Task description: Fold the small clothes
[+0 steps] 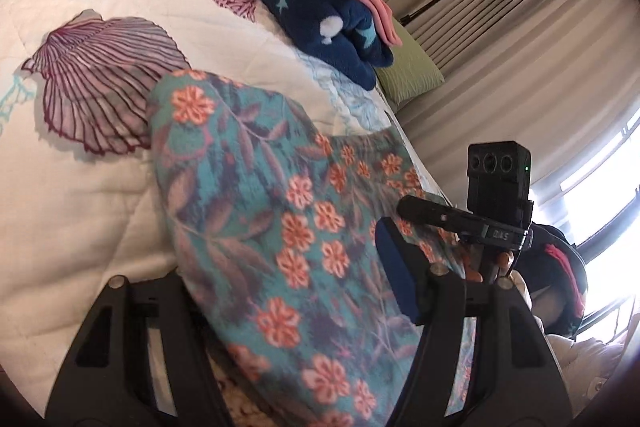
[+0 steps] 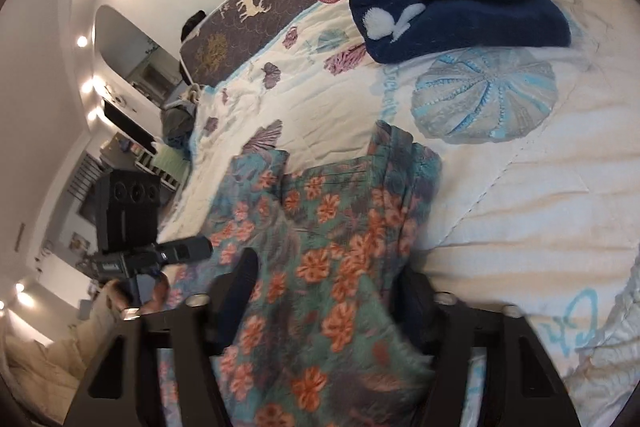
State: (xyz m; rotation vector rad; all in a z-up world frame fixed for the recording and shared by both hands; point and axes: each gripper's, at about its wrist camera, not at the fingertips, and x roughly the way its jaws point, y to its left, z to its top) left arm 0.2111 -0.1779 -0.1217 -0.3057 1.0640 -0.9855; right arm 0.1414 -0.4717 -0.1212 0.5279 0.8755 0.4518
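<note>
Floral garment (image 1: 256, 211): teal cloth with orange flowers, lying on the shell-print quilt (image 1: 100, 187) at about 6 o'clock in both wrist views, its free end reaching up toward 12 o'clock.
Step in hand: I judge this to be one fold, both held edges being carried over the rest of the cloth.
Left gripper (image 1: 288, 311): cloth runs between my fingers; I read it as grasping the garment's edge, though the pads themselves are hidden.
Right gripper (image 2: 332, 303): cloth bunches between my fingers; again I read it as gripping the fabric.
Doing it well: keep both held corners level and even, lay them square on the far edge, let go only once the cloth lies flat.
Risk: the bunching near my right fingers could leave a skewed crease.
Hand pose: both grippers tilt down toward the bed, side by side; the right one shows at 3 o'clock in the left view.
Folded pile (image 2: 460, 15): navy star fleece under a pink piece, at 1 o'clock, well apart.
</note>
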